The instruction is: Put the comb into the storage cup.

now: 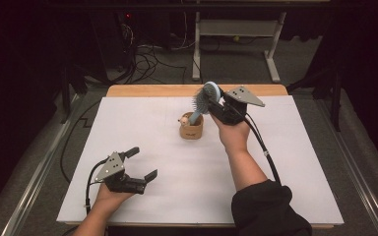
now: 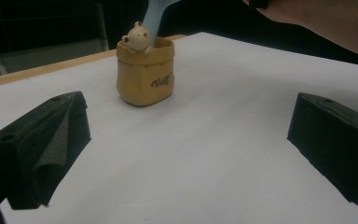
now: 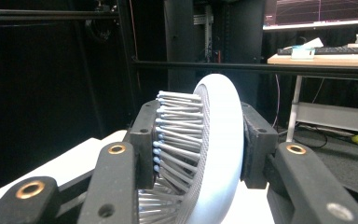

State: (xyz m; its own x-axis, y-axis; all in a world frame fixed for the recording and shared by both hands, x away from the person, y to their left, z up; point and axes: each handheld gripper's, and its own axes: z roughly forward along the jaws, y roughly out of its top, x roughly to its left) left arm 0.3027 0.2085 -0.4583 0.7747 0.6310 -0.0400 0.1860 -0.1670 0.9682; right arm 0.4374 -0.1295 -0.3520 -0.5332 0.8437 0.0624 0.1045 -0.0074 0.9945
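While clamped: hairbrush (image 3: 214,149) between right tool (image 1: 215,104) jaws.

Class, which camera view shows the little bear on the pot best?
The left gripper view: the bear sits large and sharp on the pot rim. The high view shows it as a tiny blob.

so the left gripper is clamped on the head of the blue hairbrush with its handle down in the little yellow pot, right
Not quite: the right gripper clamps the hairbrush head, as the right gripper view shows. The left gripper rests open near the table's front edge. The handle does go down into the yellow pot.
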